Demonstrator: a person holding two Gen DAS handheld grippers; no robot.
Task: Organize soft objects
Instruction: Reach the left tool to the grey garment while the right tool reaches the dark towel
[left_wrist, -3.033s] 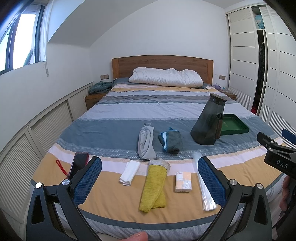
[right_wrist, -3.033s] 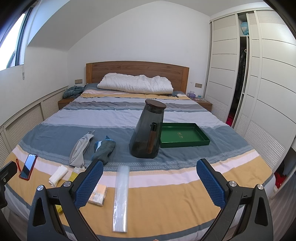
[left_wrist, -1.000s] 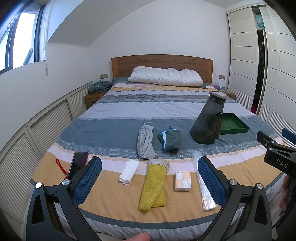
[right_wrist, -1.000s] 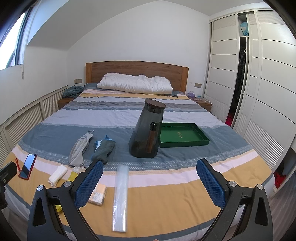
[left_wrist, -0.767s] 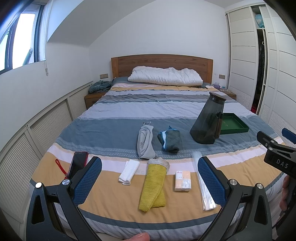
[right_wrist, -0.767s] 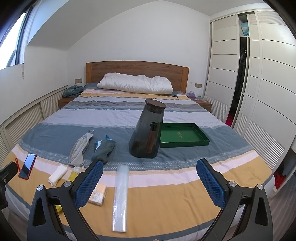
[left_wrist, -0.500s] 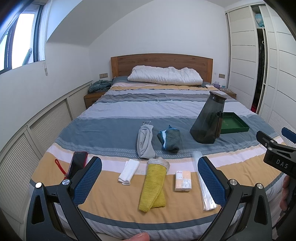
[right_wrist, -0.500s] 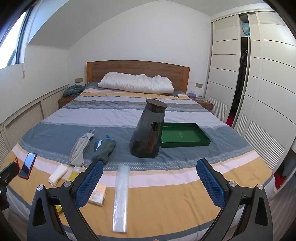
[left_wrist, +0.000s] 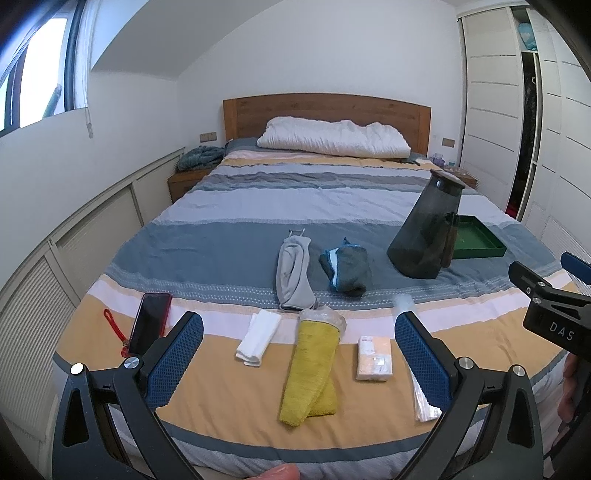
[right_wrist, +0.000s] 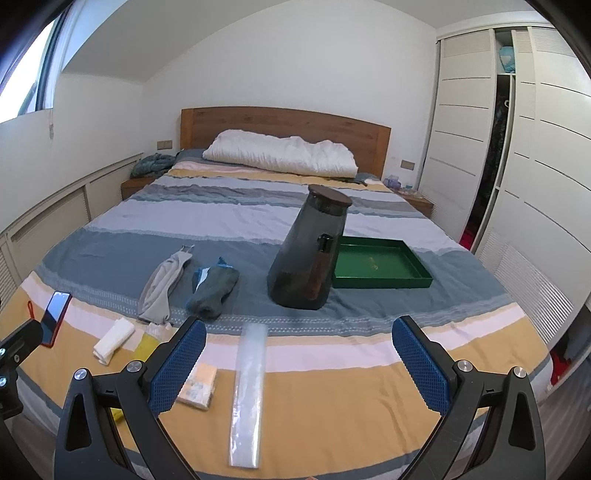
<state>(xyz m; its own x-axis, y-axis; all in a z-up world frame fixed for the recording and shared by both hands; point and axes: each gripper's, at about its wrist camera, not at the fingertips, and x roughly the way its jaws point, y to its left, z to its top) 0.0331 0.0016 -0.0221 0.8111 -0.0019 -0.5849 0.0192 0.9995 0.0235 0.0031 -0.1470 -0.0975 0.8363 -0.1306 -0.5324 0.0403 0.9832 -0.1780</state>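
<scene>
Both grippers hang above the foot edge of the bed (left_wrist: 229, 236), and both have their jaws spread wide with nothing between them. The left gripper (left_wrist: 299, 363) looks straight at the soft things. The yellow towel (left_wrist: 312, 369) lies near the foot edge, directly ahead of its jaws and almost in the middle of the gap between them. Its long axis runs from the foot edge toward the headboard, so it lies across the line in which the jaws close, and I think a grip over its narrow width would fit well.

Just to the left of it is the small white cloth (left_wrist: 258, 338), and farther up the bed lie the grey sock (left_wrist: 293, 271) and the dark blue-grey cloth (left_wrist: 349, 267), side by side and well apart from the jaws.

The right gripper (right_wrist: 299, 363) faces more to the right side of the bed, where the dark jug (right_wrist: 310, 254) stands just beside the green tray (right_wrist: 384, 282) (the tray is perhaps the place for the soft things, but I cannot be sure). A clear plastic bag (right_wrist: 247, 391) lies before this gripper. So the left hand is the nearer one for the towel.
</scene>
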